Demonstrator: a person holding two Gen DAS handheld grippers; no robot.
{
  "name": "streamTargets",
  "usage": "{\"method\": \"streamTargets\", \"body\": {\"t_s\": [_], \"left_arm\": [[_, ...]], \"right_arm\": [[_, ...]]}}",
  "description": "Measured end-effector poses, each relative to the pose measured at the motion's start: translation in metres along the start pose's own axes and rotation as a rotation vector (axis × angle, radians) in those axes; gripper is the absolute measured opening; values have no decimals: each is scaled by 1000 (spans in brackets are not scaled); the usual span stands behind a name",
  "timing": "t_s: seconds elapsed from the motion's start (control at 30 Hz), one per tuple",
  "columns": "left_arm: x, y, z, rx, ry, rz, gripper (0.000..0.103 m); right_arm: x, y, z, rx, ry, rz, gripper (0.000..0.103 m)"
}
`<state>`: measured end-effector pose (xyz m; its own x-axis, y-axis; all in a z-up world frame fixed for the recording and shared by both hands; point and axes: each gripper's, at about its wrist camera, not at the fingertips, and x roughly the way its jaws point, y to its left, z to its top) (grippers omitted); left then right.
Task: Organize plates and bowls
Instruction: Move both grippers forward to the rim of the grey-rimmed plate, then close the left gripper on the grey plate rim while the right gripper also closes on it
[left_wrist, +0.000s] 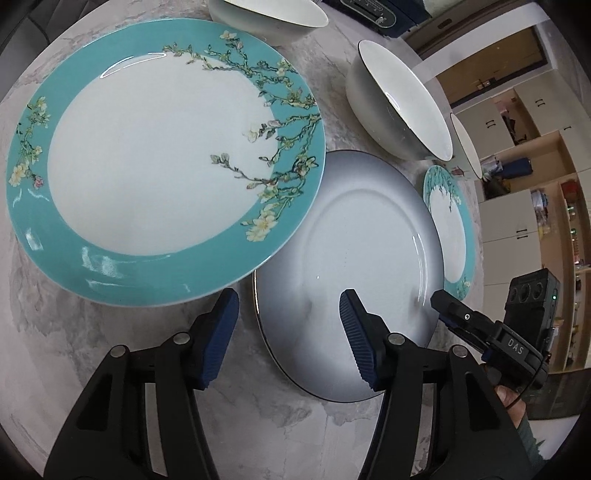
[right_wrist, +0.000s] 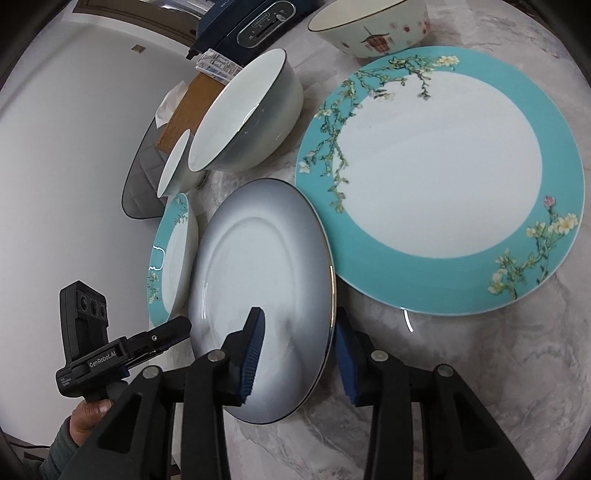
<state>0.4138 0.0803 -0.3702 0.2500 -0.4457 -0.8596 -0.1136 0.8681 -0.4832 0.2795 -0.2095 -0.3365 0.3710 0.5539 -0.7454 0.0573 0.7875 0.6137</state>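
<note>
Brightness: even, soft indoor light, nothing dim.
Glare: thin white streaks on the rim of the large turquoise plate (left_wrist: 110, 266); a small arc on the grey plate (right_wrist: 258, 273); a bright curved fleck on the marble table (right_wrist: 408, 320).
Shadows: faint, soft-edged under the plates.
Distortion: strong fisheye bending, dark vignette in the corners.
Focus: centre sharp, the edges slightly soft.

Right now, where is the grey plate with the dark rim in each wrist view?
Left wrist view: the grey plate lies right of centre, low, its near rim between the left gripper fingers.
Right wrist view: the same plate lies left of centre, low, its right rim between the right gripper fingers.
Shared landmark: the large teal flowered plate, overlapping the grey plate's edge in both.
</note>
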Motion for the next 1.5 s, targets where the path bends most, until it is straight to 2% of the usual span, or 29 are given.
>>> {"method": "streamTargets", "body": {"t_s": [0.13,0.23,0.37,0.47,0.53,0.6,0.63,0.7,0.8,0.9,0.97,1.03,1.13,1.27,1.5], "left_arm": [[0,-2,4,36,-27,-5,55],[-2,-3,5,58,-20,-21,55],[-1,1,8,28,-13,-55,55],[-3,7,9,9,-1,-83,53],[-4,9,11,7,13,-90,53],[-2,12,12,-15,24,-114,53],[-2,16,13,-31,25,-132,53],[-5,26,12,-58,27,-167,53],[-6,27,13,-61,38,-166,53],[-8,29,13,-77,45,-162,53],[-7,28,13,-78,45,-143,47],[-4,28,13,-58,49,-76,14],[-4,39,11,-97,56,-119,12],[-7,38,8,-68,63,-93,12],[-1,35,6,-82,73,-122,11]], "right_arm": [[-2,-6,-2,5,-18,49,41],[2,-4,1,-18,-5,107,56],[4,-3,6,-1,6,197,79],[4,-1,6,-19,18,204,79],[4,0,6,-22,19,199,76],[3,-3,8,-6,21,192,62],[3,-5,8,1,21,185,58],[3,-13,9,26,12,171,38],[5,-26,11,86,14,162,16],[7,-33,12,115,19,184,15],[7,-32,12,95,17,175,15],[4,-33,11,98,12,184,16],[-1,-39,10,112,7,207,16],[-4,-42,10,108,13,206,16],[-3,-40,3,98,35,211,15]]}}
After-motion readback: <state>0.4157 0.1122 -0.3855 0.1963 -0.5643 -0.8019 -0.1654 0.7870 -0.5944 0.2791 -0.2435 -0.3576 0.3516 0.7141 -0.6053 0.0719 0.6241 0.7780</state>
